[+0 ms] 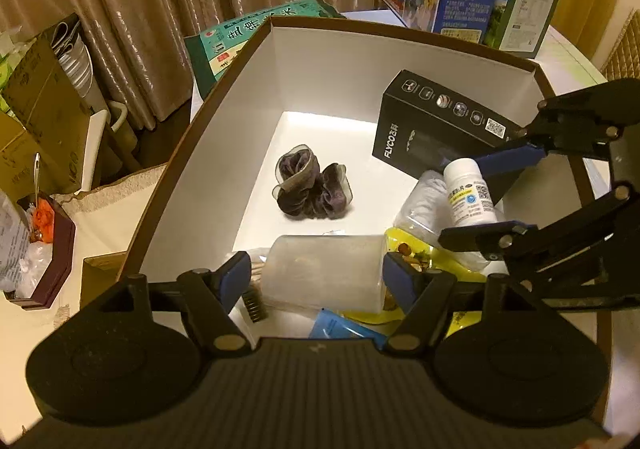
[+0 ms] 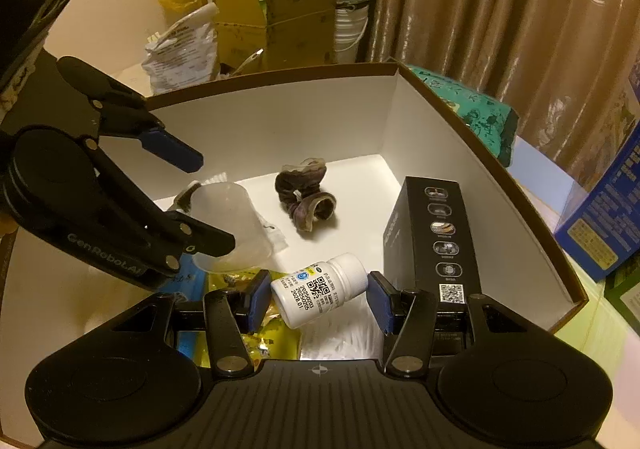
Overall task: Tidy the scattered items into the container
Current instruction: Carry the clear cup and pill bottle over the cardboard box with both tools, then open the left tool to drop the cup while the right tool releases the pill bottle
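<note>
Inside the box (image 1: pixel 328 61), the clear plastic cup (image 1: pixel 324 273) is lying on its side between the left gripper (image 1: pixel 316 277) fingers, and the pill bottle (image 2: pixel 320 289) is sitting tilted between the right gripper (image 2: pixel 318 299) fingers. The cup is looking frosted and empty; the bottle is white, capped, with a QR-code label, resting over a yellow packet (image 2: pixel 276 325). Both claws are standing wide open, pads just beside their items, gripping nothing, with a dark scrunchie (image 1: pixel 310 187) and black carton (image 1: pixel 432 129) lying beyond.
</note>
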The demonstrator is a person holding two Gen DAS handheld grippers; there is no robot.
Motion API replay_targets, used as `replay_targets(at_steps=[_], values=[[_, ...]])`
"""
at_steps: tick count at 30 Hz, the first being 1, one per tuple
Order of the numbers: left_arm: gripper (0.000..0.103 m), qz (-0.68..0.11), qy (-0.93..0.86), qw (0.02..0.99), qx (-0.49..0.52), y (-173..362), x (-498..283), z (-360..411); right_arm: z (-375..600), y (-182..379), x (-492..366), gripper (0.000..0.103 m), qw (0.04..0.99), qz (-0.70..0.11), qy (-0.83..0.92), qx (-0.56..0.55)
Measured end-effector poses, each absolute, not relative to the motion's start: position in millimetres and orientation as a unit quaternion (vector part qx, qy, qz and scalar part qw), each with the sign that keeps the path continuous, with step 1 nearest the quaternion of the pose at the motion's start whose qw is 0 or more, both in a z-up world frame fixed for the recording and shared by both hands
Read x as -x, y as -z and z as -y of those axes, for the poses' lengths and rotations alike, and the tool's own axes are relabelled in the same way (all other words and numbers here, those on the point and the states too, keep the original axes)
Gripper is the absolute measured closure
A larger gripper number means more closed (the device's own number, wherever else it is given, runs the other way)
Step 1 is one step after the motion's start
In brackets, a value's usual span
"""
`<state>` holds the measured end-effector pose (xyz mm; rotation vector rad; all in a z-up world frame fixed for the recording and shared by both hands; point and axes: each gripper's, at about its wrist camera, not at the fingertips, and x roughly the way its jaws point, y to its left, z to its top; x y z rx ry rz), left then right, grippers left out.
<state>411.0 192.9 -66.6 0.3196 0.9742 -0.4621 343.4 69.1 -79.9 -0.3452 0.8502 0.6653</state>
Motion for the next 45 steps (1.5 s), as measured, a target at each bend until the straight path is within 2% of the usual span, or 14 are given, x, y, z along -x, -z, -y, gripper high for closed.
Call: replay_targets(at_steps=[8, 15, 25, 31, 35, 38, 45], values=[[0.028, -0.465, 0.212, 0.846, -0.148, 66.7, -410.8, -197.1, -72.5, 82.5, -342.0, 0.054, 0.841, -0.403, -0.321, 0.168], [0.020, -0.463, 0.205, 0.850, -0.144, 59.6, -404.6, -202.0, -74.7, 81.3, -340.8, 0.054, 0.840, -0.401, -0.325, 0.167], [0.019, -0.466, 0.192, 0.853, -0.134, 54.7, -400.4, -212.6, -83.5, 80.7, -340.0, 0.054, 0.840, -0.395, -0.330, 0.170], [0.017, -0.465, 0.186, 0.855, -0.132, 52.2, -398.1, -216.1, -88.8, 73.8, -336.2, 0.053, 0.866, -0.333, -0.327, 0.178], [0.016, -0.463, 0.180, 0.858, -0.131, 49.4, -395.7, -217.8, -84.5, 71.0, -334.6, 0.035, 0.875, -0.320, -0.318, 0.175], [0.015, -0.460, 0.175, 0.861, -0.129, 45.6, -393.2, -219.4, -75.7, 66.4, -330.4, 0.033, 0.873, -0.334, -0.319, 0.158], [0.011, -0.453, 0.169, 0.866, -0.127, 38.3, -378.9, -219.0, -61.2, 60.6, -311.5, 0.015, 0.866, -0.364, -0.311, 0.144]])
